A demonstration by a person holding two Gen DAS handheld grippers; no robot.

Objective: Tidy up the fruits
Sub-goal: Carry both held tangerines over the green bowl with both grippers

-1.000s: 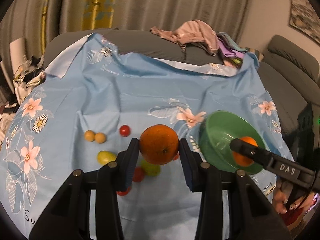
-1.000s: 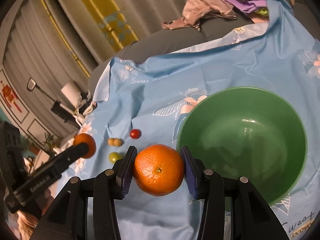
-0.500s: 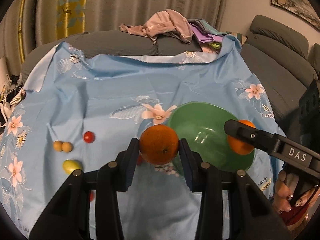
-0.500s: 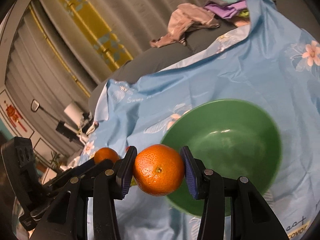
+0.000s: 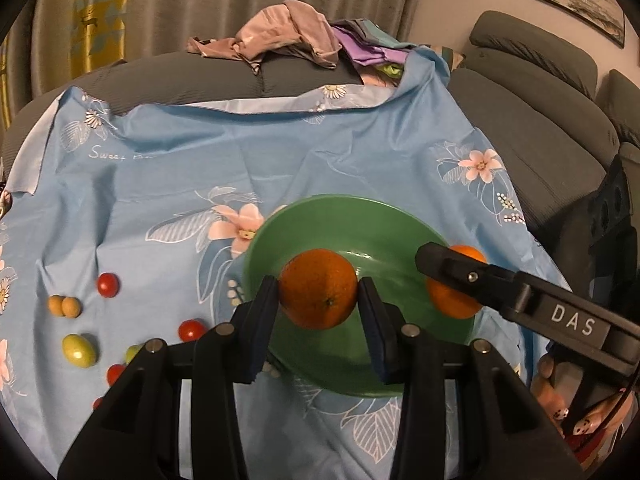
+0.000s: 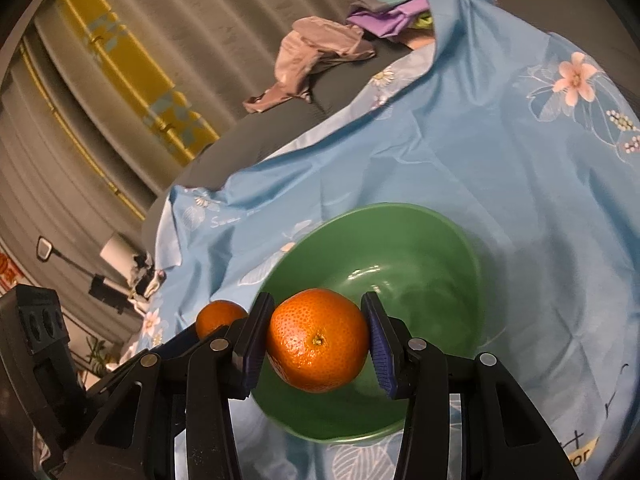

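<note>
Blue flowered cloth [image 5: 168,184] covers a grey sofa, with a green bowl [image 5: 280,232] on it and small fruits [image 5: 108,285] scattered to the bowl's left. Each gripper has its jaws clamped on an orange. The left gripper [image 5: 318,300] holds its orange [image 5: 318,289] over the bowl's near-left side; the right gripper [image 6: 318,338] holds its orange [image 6: 318,346] over the near rim, the hollow lying ahead and below. In the left view the right orange sits by the bowl's right edge. Both look close enough to drop; the left seems deeper over the hollow.
</note>
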